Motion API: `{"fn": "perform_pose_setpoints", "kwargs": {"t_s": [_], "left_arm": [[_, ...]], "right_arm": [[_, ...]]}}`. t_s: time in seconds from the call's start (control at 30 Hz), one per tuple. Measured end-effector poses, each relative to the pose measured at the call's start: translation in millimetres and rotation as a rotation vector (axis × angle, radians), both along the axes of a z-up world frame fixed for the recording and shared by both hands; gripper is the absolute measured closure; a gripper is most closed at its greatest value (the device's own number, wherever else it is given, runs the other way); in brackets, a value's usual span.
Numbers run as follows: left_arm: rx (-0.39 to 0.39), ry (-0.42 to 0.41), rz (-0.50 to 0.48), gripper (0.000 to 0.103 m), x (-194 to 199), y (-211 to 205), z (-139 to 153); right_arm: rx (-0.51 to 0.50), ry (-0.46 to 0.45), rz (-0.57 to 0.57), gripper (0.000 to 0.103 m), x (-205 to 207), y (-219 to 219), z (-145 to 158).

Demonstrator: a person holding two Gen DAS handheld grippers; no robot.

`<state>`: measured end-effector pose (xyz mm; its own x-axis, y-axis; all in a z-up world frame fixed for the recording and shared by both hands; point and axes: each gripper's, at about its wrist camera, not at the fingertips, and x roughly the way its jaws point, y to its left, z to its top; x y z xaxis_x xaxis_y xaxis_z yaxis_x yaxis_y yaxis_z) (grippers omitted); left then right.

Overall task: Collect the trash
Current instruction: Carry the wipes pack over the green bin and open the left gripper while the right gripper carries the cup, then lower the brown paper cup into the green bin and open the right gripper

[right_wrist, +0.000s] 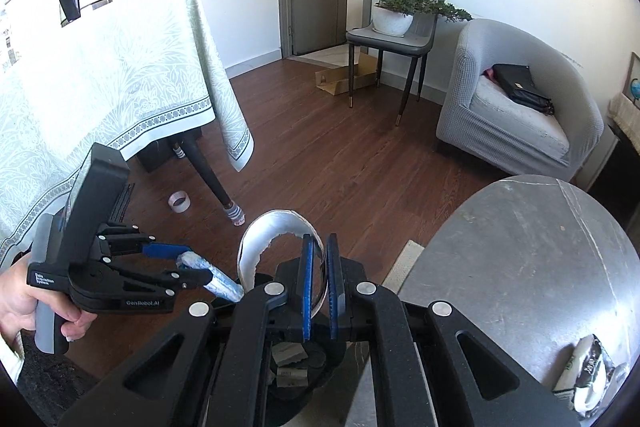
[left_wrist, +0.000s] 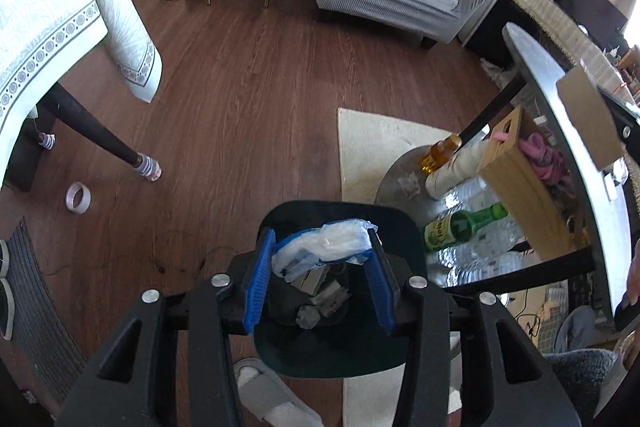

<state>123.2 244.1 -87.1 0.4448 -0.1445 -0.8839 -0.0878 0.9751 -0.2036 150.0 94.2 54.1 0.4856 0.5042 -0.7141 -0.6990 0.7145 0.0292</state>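
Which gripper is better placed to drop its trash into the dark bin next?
Probably left: the left gripper holds its crumpled clear plastic wrapper directly over the dark bin.

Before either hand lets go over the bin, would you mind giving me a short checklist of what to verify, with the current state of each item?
1. Left gripper has the crumpled plastic wrapper between its fingers: ok.
2. Wrapper sits over the opening of the dark bin: ok in the left wrist view.
3. Right gripper is shut on the torn white paper ring: ok.
4. Ring is over the bin's opening: cannot tell; the right wrist view shows it forward of the trash seen in the bin.
5. Bin has room: ok, only a few scraps at the bottom.
6. The two grippers are clear of each other: ok, close but apart.
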Motion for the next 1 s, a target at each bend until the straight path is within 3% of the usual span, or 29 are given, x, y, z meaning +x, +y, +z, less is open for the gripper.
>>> {"fn": "perform_pose_setpoints", "kwargs": {"t_s": [0.27, 0.43, 0.7, 1.0], "left_arm": [[0.008, 0.170, -0.097, 0.056, -7, -10, -51], [0.063, 0.249, -0.148, 0.046, -15, -13, -75], [-0.005, 0.194, -0.080, 0.043, -23, 13, -60], [-0.021, 0.088, 0.018, 0.056, -28, 32, -21]], "right_arm": [[-0.065, 0.043, 0.044, 0.097, -3, 40, -19], [-0.115, 0.087, 0.063, 0.097, -2, 60, -37], [-0.176, 0.145, 0.098, 0.097, -6, 83, -65], [-0.275, 0.220, 0.124, 0.097, -8, 108, -109]]}}
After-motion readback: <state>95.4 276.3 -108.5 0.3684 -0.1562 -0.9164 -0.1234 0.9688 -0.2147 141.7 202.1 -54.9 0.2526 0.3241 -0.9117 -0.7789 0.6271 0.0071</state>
